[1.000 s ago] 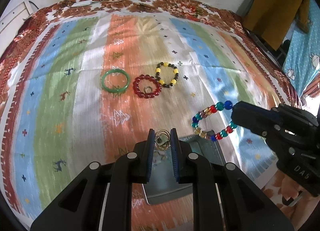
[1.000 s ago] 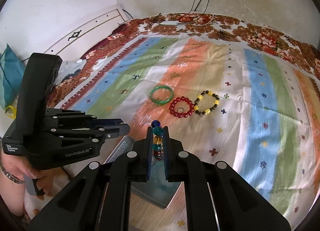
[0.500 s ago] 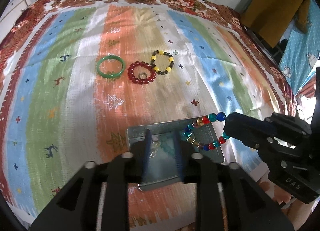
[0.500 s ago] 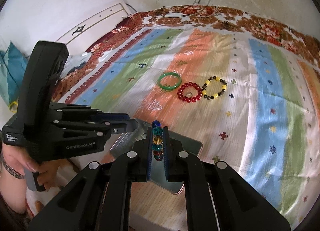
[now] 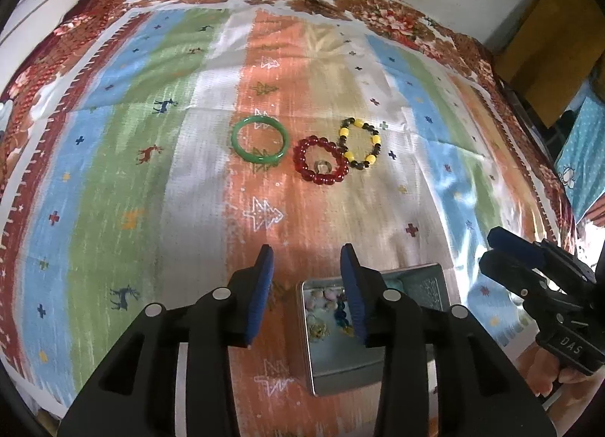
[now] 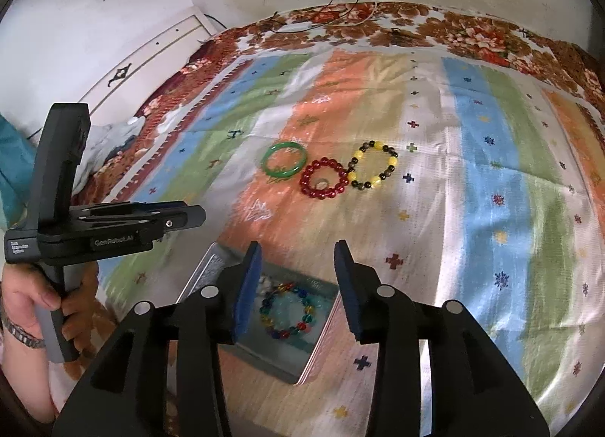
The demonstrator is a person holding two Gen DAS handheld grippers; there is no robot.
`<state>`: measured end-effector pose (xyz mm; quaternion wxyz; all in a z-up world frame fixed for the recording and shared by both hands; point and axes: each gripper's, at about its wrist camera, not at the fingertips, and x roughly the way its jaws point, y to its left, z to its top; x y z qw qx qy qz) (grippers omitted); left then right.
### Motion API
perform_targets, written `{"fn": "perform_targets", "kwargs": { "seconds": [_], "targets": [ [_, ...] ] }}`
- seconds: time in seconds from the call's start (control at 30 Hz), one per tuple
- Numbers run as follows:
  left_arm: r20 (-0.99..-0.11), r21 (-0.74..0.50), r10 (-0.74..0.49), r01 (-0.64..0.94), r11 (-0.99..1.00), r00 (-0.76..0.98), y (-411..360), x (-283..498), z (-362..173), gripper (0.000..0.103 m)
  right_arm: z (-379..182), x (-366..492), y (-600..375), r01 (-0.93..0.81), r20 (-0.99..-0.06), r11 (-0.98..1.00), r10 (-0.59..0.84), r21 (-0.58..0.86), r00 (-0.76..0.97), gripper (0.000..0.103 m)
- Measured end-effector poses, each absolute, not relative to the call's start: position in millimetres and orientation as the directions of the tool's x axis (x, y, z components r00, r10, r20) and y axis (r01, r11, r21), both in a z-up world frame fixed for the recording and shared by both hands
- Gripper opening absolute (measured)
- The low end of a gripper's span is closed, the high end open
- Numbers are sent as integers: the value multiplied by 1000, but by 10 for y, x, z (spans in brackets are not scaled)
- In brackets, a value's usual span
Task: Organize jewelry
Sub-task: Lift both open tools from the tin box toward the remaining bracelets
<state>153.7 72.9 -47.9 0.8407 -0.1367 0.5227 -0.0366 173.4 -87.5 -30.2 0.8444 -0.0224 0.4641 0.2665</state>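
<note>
Dropping things into the tin (image 6: 211, 267) is done for now: the bright bead bracelet (image 6: 289, 310) lies inside it. Both the left gripper (image 5: 306, 274) and the right gripper (image 6: 297, 274) have just been opening and hold nothing. Next, go gently for the green bangle (image 5: 260, 145), red beads (image 5: 321, 166) or yellow beads (image 5: 361, 147) on the cloth (image 5: 113, 172), one at a time.

Two handheld grippers of matte black plastic. The left gripper (image 5: 306, 278) has two angular fingers lined with blue pads (image 5: 261, 293), with round silver screws on the knuckles at 7 and 5 o'clock. The right gripper (image 6: 297, 285) is built the same. White lettering marks each body's side. The left hand (image 6: 34, 297) wears a beaded wristband (image 6: 17, 335) at 8 o'clock.
</note>
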Motion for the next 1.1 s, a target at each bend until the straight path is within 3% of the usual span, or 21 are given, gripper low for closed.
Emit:
{"fn": "perform_targets", "kwargs": {
  "seconds": [0.1,0.33,0.43,1.1],
  "targets": [
    [-872,-256,-200,-69,964,447,708,1604,-494,39,-302,1792,-875,-471,-801,863,408,182,439,46],
    [-894,-242,-189,-83,967,407,737,1842,-639,40,-380,2028,-937,-425,-813,889,369,169,450,50],
    [-904,-221,-175,-75,972,391,735,1947,-693,49,-429,2147,-944,-411,-823,898,351,160,447,52],
    [-935,-191,-166,-50,980,314,688,2621,-1093,49,-792,2796,-952,-333,-880,936,247,109,406,55]
  ]
}}
